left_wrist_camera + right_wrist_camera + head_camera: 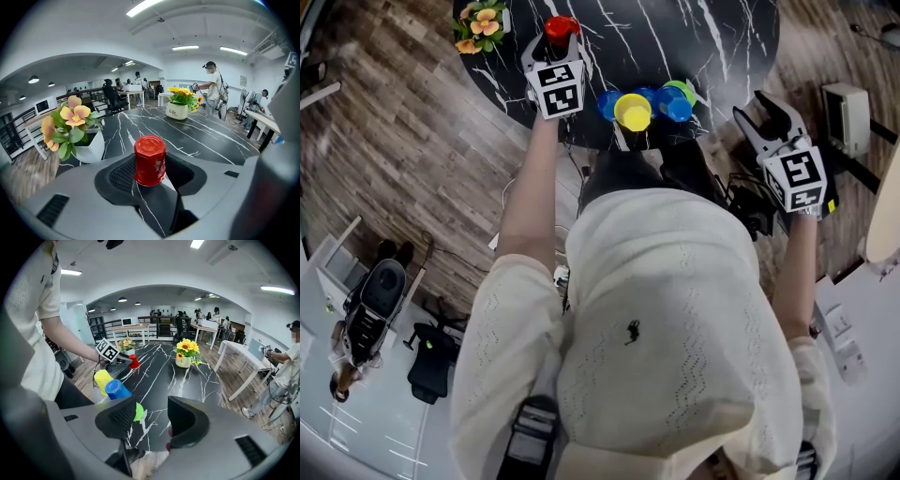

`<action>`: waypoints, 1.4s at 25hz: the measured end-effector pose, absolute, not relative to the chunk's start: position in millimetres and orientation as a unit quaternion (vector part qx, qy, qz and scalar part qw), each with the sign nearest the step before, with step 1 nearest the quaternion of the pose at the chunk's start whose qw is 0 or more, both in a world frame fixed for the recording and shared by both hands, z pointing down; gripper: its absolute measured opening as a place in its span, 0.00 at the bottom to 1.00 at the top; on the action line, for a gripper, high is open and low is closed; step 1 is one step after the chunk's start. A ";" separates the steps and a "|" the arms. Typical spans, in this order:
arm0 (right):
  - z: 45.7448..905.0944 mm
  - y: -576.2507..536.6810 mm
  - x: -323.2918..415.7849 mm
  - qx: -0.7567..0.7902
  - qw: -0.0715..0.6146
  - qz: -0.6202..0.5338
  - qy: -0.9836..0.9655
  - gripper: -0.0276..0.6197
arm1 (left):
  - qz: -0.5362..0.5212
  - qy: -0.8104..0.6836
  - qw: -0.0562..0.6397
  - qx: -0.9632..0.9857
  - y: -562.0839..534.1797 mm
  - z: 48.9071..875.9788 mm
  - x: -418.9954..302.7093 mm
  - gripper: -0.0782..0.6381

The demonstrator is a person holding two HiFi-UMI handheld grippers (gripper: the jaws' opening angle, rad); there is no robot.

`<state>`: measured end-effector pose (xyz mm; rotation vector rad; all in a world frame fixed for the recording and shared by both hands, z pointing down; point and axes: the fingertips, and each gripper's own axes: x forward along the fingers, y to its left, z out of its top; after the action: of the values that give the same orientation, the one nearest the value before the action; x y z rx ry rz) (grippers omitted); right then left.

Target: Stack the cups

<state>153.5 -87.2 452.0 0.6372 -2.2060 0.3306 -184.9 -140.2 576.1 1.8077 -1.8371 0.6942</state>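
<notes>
My left gripper (151,174) sits low over the black marble table (211,140) with its jaws drawn in narrow around the red cup (150,159), which stands upside down on the tabletop right between the pads. The left pad looks to be against the cup's side, but a sliver of table shows between the cup's lower edge and the right pad, so I read this as bracketing rather than a firm clamp. Just beyond and to the left of this gripper is a white pot of orange flowers (89,145), and much farther ahead across the table a second pot of yellow flowers (178,110). My right gripper (152,420) hangs over the near edge of the same table, tilted downward, jaws wide apart with only bare tabletop and floor showing between them. The green cup (138,411) peeks out from directly behind its left pad, close to it; I cannot tell whether they touch. Further to the left of that pad are the blue cup (117,390) and then the yellow cup (102,379), bunched together near the table edge. From the head view these cups cluster between my two grippers, while the red cup is off by itself inside the left one, well apart from the cluster.
</notes>
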 end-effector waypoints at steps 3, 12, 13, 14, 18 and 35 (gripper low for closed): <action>450.2 -87.5 152.1 0.250 0.400 0.128 -0.873 0.38 | 0.252 -0.669 0.231 0.660 -138.0 571.9 -185.5 0.41; 442.4 -87.5 141.6 0.235 0.389 0.112 -0.884 0.38 | 0.247 -0.671 0.215 0.666 -121.6 545.4 -188.2 0.40; 440.7 -87.2 139.4 0.233 0.387 0.110 -0.885 0.38 | 0.247 -0.671 0.212 0.666 -119.4 540.5 -188.9 0.40; 439.1 -86.6 137.6 0.231 0.384 0.109 -0.887 0.37 | 0.246 -0.672 0.209 0.666 -117.2 535.1 -189.3 0.39; 433.2 -84.1 133.6 0.225 0.374 0.103 -0.894 0.36 | 0.234 -0.674 0.205 0.669 -107.4 511.7 -185.8 0.39; 409.0 -84.6 131.2 0.205 0.339 0.076 -0.915 0.35 | 0.194 -0.690 0.171 0.676 -63.2 397.1 -148.0 0.39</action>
<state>131.2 -84.6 409.0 0.5342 -2.3820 0.1988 -148.0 -63.2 397.1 1.9192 -1.9602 0.5509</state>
